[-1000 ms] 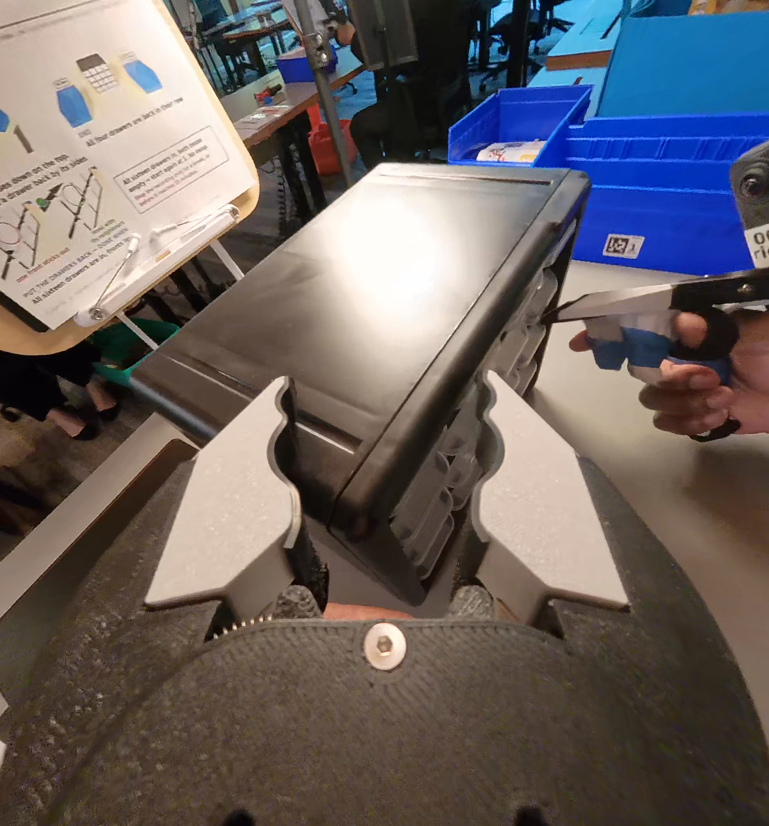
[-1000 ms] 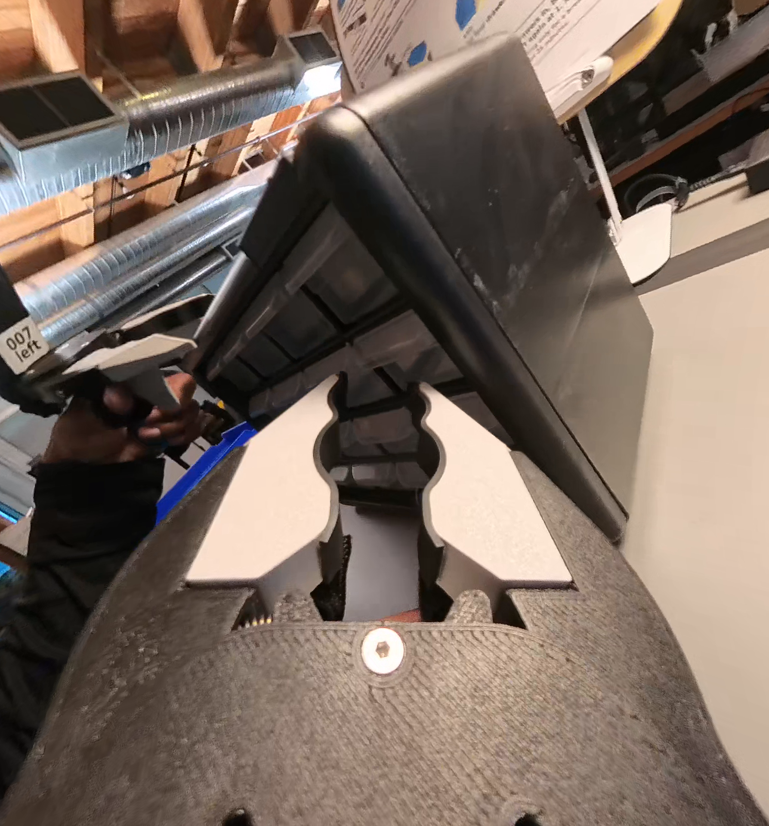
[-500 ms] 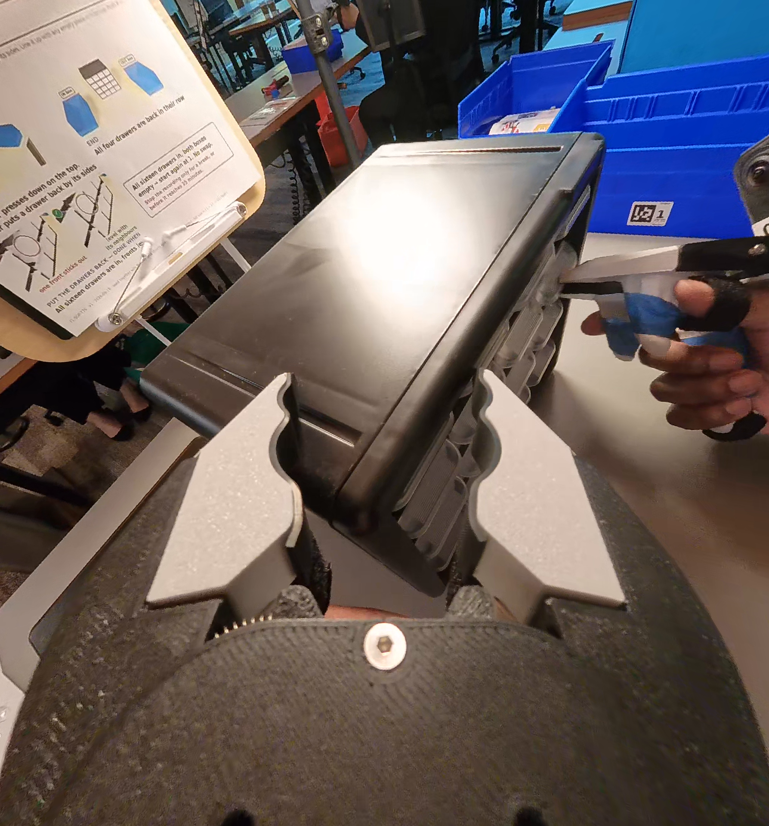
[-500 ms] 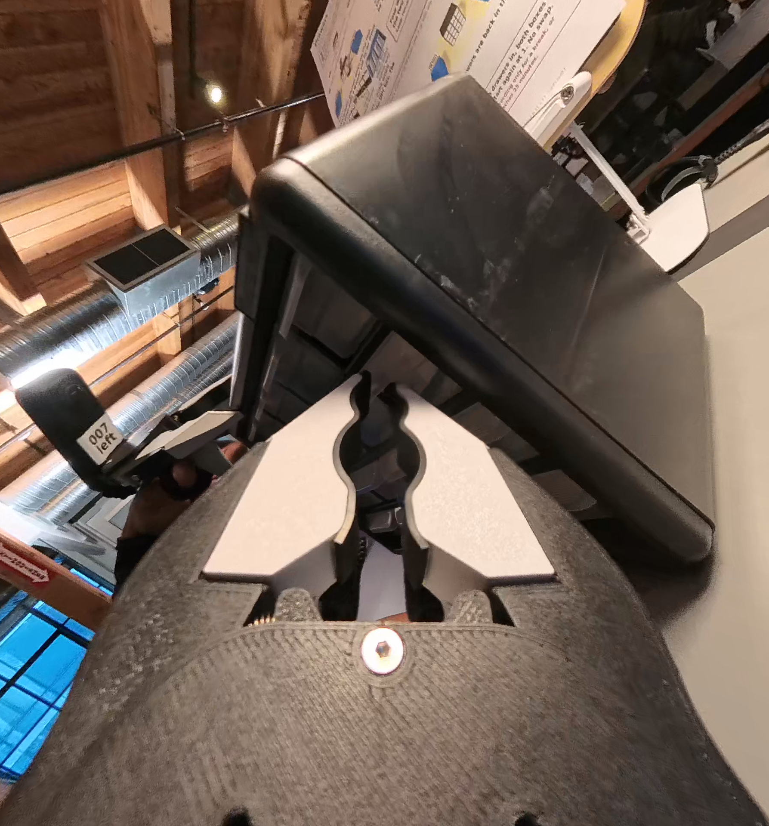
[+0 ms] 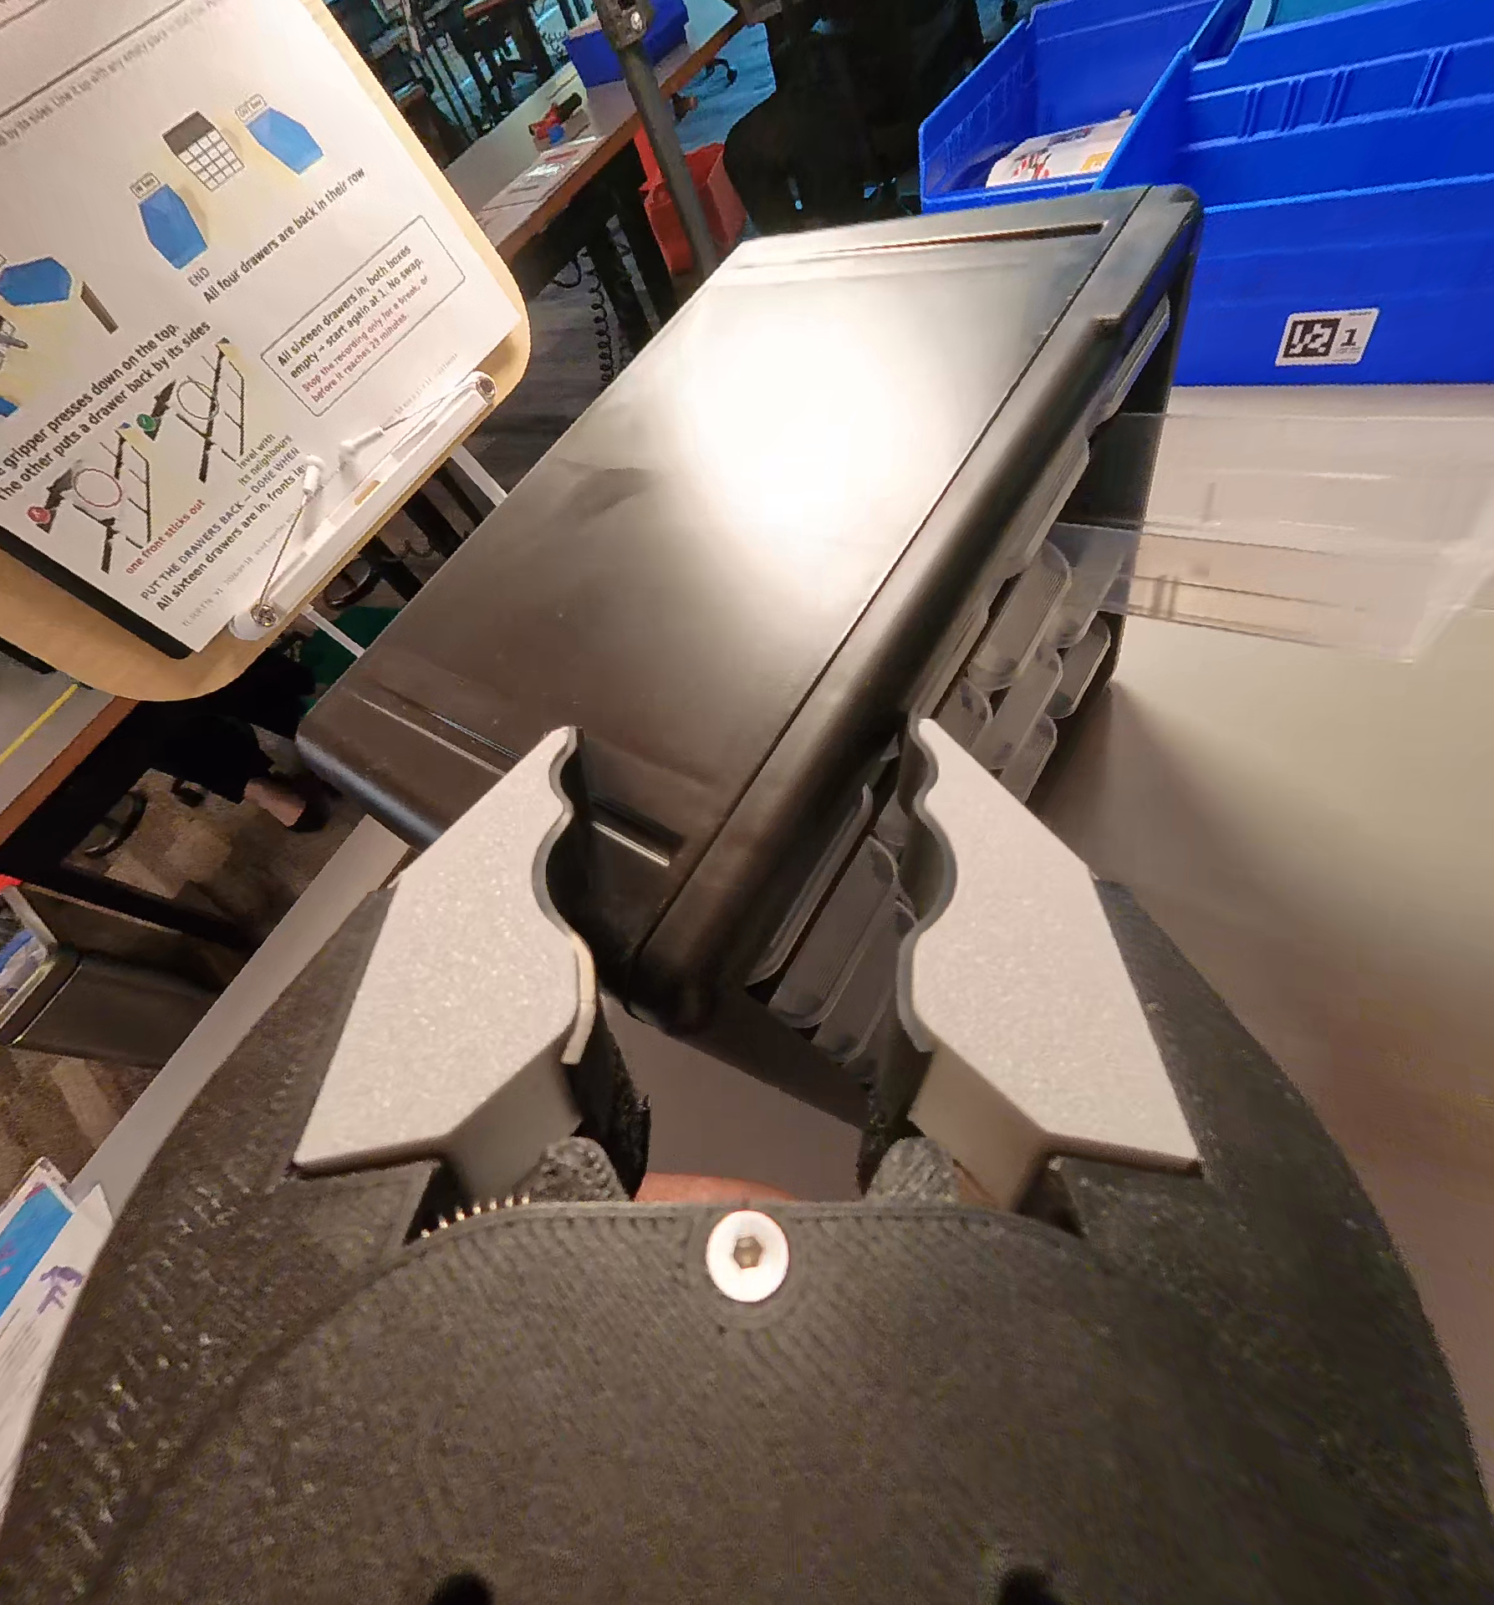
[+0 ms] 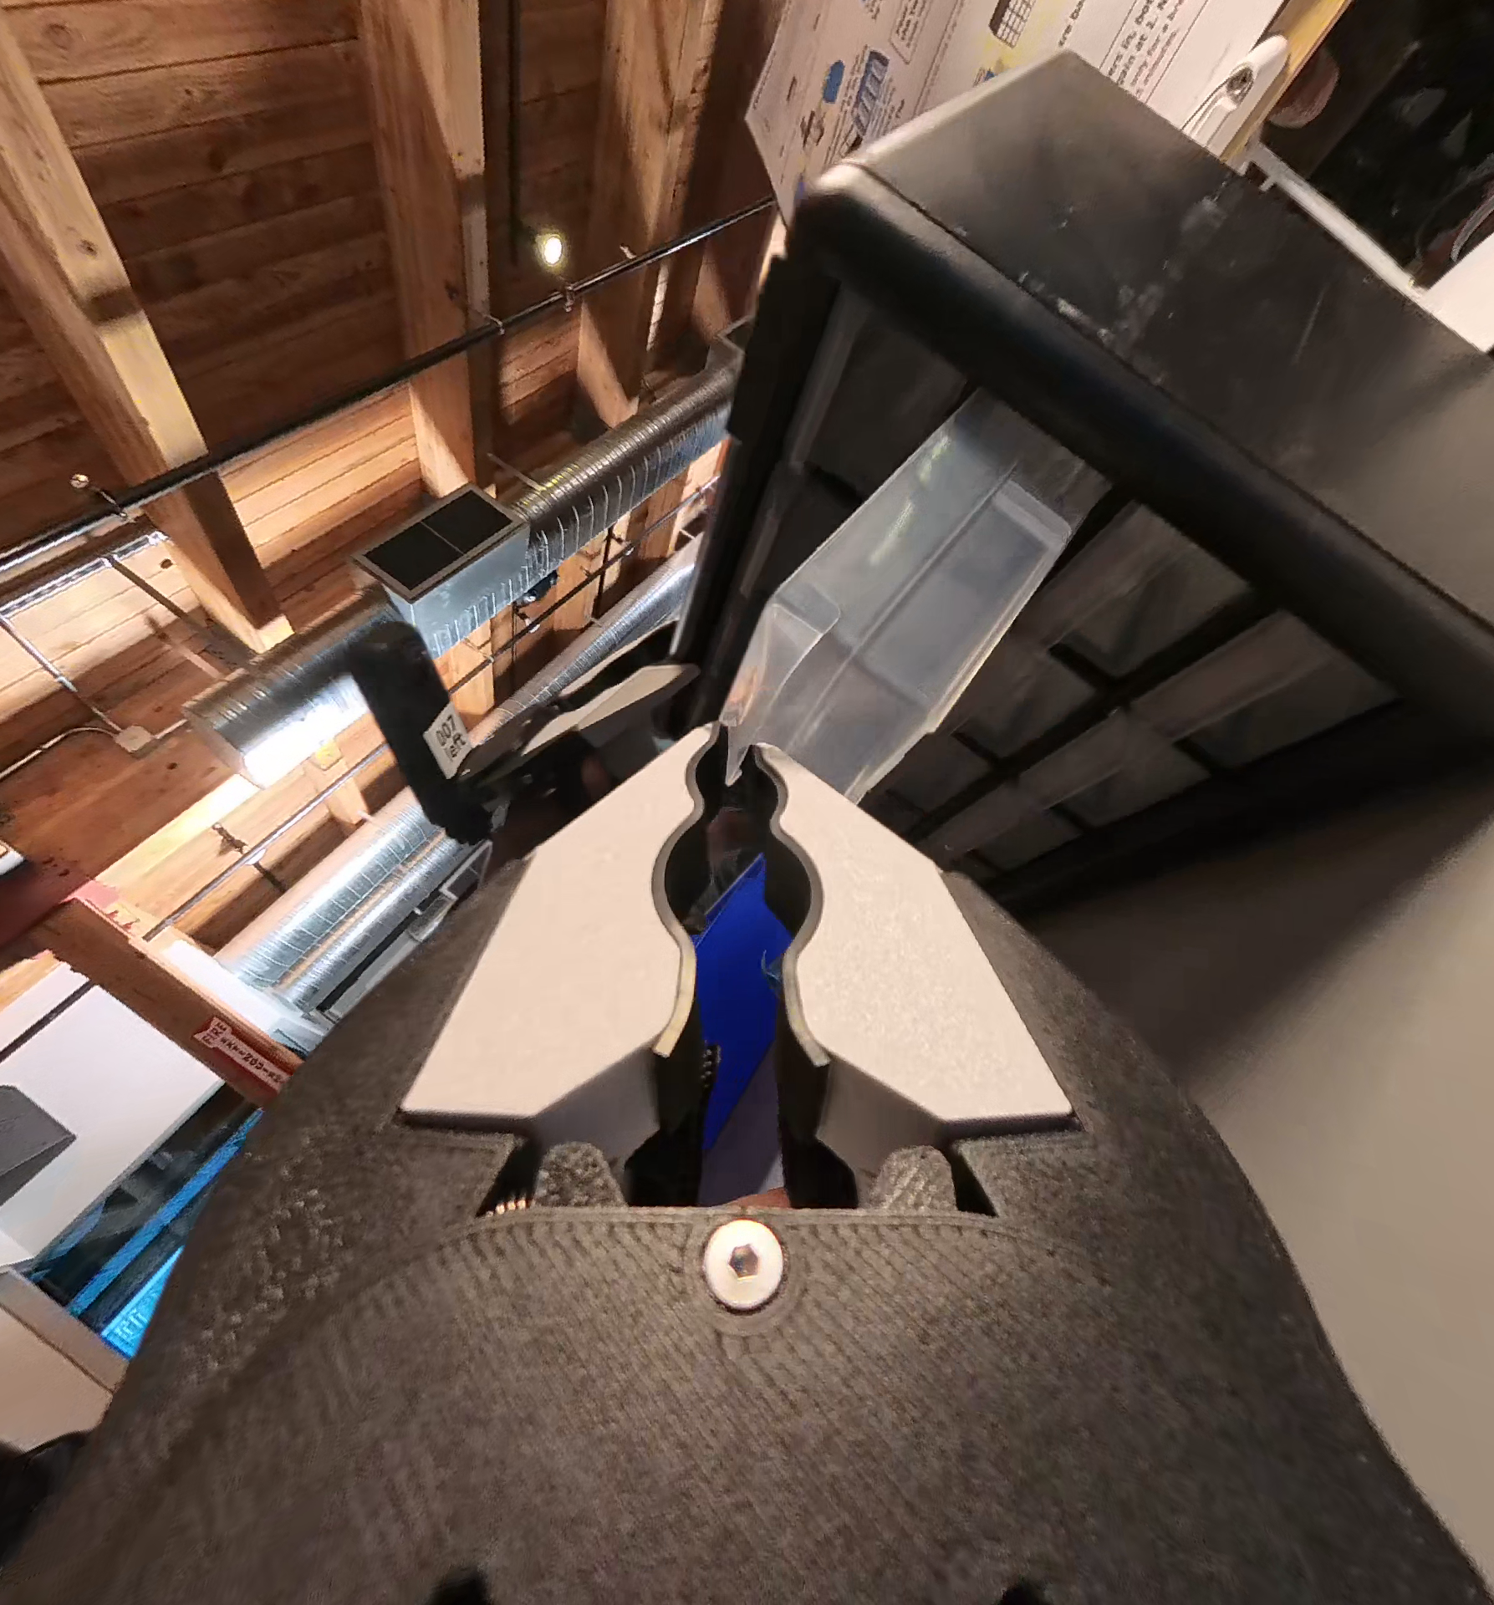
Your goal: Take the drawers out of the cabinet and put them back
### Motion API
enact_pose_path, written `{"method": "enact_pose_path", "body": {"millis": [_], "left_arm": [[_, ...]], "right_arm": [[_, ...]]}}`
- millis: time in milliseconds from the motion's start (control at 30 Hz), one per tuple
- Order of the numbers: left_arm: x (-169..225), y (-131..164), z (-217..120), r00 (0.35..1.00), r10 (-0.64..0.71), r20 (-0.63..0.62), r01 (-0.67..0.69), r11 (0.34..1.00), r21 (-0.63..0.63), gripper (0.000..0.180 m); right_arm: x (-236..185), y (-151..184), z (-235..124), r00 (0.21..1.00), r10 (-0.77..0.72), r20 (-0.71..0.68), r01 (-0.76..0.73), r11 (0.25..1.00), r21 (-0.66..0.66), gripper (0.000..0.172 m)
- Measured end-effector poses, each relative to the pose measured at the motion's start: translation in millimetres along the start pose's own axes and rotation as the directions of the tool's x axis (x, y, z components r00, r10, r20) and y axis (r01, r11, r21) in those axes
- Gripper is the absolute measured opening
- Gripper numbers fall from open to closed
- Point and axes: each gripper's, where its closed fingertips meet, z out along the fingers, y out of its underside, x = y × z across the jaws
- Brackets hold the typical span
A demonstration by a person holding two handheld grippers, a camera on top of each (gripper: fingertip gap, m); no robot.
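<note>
The black cabinet is seen standing on the grey table, in front of blue bins. The left gripper is held with its fingers spread wide astride the cabinet's near top edge; pressure from the pads cannot be confirmed. The right gripper is pinched on the front lip of a clear drawer, which is drawn partly out of an upper slot. An instruction sheet is noted at the left.
</note>
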Motion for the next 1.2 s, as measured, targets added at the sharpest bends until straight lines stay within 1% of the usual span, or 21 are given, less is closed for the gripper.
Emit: {"method": "enact_pose_path", "body": {"millis": [100,233,333,367,500,667,733,833,933,967,1000,1133,1200], "left_arm": [[0,0,1,1.000,0.009,0.009,-0.009,1.000,-0.010,0.071],[0,0,1,1.000,0.007,0.011,-0.007,1.000,-0.011,0.071],[0,0,1,1.000,0.004,0.010,-0.004,1.000,-0.010,0.071],[0,0,1,1.000,0.004,0.010,-0.004,1.000,-0.010,0.071],[0,0,0,1.000,0.001,0.009,-0.001,1.000,-0.009,0.071],[0,0,1,1.000,0.000,0.005,0.000,1.000,-0.008,0.071],[0,0,0,1.000,0.002,0.005,-0.002,1.000,-0.009,0.071],[0,0,0,1.000,0.003,0.007,-0.002,1.000,-0.011,0.071],[1,0,0,1.000,0.005,0.010,-0.004,1.000,-0.013,0.071],[1,0,0,1.000,0.005,0.011,-0.004,1.000,-0.013,0.071],[1,0,0,1.000,0.004,0.013,-0.004,1.000,-0.014,0.071],[2,-1,1,1.000,0.007,0.011,-0.006,1.000,-0.014,0.070],[3,-2,1,1.000,0.007,0.008,-0.007,1.000,-0.011,0.070]], "right_arm": [[-15,-2,-10,1.000,-0.002,0.008,0.001,1.000,0.019,0.004],[-39,-10,-14,0.999,-0.022,0.042,0.020,0.999,0.041,0.003],[-42,-11,-15,1.000,-0.014,0.024,0.013,0.999,0.040,0.001],[-44,-11,-17,0.999,0.001,0.038,-0.002,0.999,0.038,0.001],[-36,-10,-30,1.000,0.018,-0.001,-0.018,0.999,0.029,0.002],[-4,0,-66,0.988,0.080,-0.131,-0.079,0.997,0.016,0.003],[7,7,-81,0.974,0.090,-0.206,-0.092,0.996,-0.001,0.004],[20,24,-100,0.947,0.108,-0.303,-0.132,0.990,-0.057,0.004],[33,54,-116,0.910,0.061,-0.410,-0.153,0.969,-0.196,0.007],[35,63,-121,0.903,0.031,-0.429,-0.151,0.957,-0.249,0.011],[36,72,-125,0.900,0.006,-0.435,-0.153,0.940,-0.304,0.018],[26,99,-141,0.919,-0.054,-0.390,-0.158,0.856,-0.493,0.031],[14,99,-143,0.945,-0.121,-0.303,-0.074,0.827,-0.558,0.031]]}}
